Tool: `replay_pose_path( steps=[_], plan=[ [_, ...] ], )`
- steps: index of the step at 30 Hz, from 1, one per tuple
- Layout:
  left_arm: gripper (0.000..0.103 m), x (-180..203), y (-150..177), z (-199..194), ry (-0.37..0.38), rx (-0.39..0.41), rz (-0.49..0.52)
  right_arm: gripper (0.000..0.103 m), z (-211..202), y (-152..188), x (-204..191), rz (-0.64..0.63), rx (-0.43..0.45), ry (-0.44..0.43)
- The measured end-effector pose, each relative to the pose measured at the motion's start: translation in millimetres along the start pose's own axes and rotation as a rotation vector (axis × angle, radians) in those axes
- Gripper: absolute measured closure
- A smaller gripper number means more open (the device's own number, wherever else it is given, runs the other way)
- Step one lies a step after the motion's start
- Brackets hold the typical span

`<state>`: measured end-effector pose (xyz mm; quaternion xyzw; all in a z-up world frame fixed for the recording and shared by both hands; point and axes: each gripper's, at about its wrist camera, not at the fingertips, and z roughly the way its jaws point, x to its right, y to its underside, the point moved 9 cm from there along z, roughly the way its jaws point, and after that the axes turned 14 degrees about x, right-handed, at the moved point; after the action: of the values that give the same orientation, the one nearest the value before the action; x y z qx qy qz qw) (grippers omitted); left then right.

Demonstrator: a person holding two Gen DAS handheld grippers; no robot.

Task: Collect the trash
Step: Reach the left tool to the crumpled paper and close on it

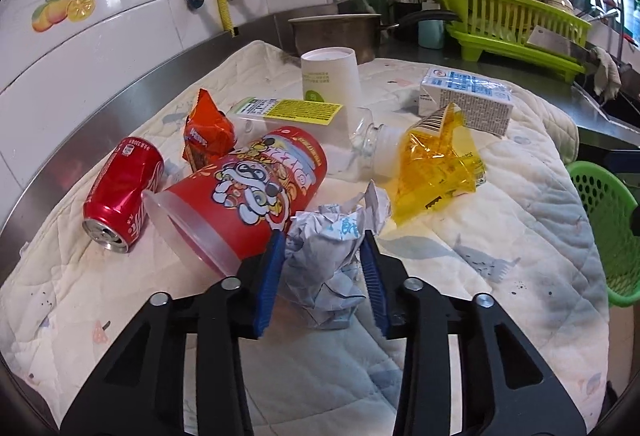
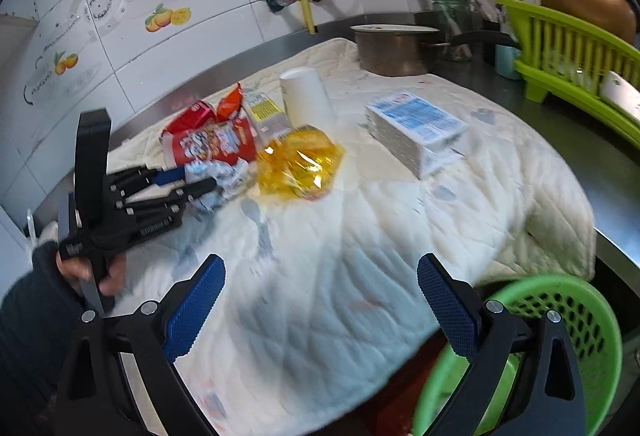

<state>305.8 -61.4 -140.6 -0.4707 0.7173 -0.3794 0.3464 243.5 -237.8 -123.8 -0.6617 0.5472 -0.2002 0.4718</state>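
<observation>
**Left claw around the crumpled paper, clutter close on every side**

I have the left gripper (image 1: 324, 240) low over the cream quilted cloth (image 1: 460, 276), its two blue-padded fingers (image 1: 270, 276) set on either side of the crumpled white-and-blue paper wad (image 1: 328, 260). The pads sit against the wad's flanks, pinching it. From the right wrist view I see the same grip from the side (image 2: 200, 178).

The wad lies near the front of the trash pile. Just beside the left finger, touching or nearly so, leans the red printed snack cup with a clear plastic rim (image 1: 244, 196), tipped on its side with the mouth toward me. Beyond it lies a dented red soda can (image 1: 122, 192), also on its side, and an orange foil snack packet (image 1: 206, 140). To the right of the wad sits a crinkled yellow transparent wrapper (image 1: 432, 172), close to the right finger. Behind those lie a clear plastic bottle with a yellow label (image 1: 304, 124), an upturned white paper cup (image 1: 330, 76) and a white-and-blue carton (image 1: 466, 100).

My right gripper (image 2: 320, 300) hangs spread wide over bare cloth, holding nothing. A green perforated plastic basket (image 2: 560, 316) sits off the counter edge, just beside its right finger. Further back stand a metal pot (image 2: 394, 50) and a lime-green dish rack (image 2: 568, 52).
</observation>
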Motion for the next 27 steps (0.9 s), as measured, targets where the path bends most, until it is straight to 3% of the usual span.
replay_pose_path(
  steps=[6,15,27],
  plan=[
    [0.071,-1,-1,-2,0.01,0.012,-0.012,0.009,44,-21,-18,0.029,-0.016,-0.038],
    [0.07,-5,-1,-4,0.058,0.019,-0.073,0.009,100,-40,-28,0.078,-0.03,-0.002],
    [0.061,1,-1,-7,0.095,0.021,-0.066,0.01,146,-29,-14,0.116,-0.105,0.056]
  ],
)
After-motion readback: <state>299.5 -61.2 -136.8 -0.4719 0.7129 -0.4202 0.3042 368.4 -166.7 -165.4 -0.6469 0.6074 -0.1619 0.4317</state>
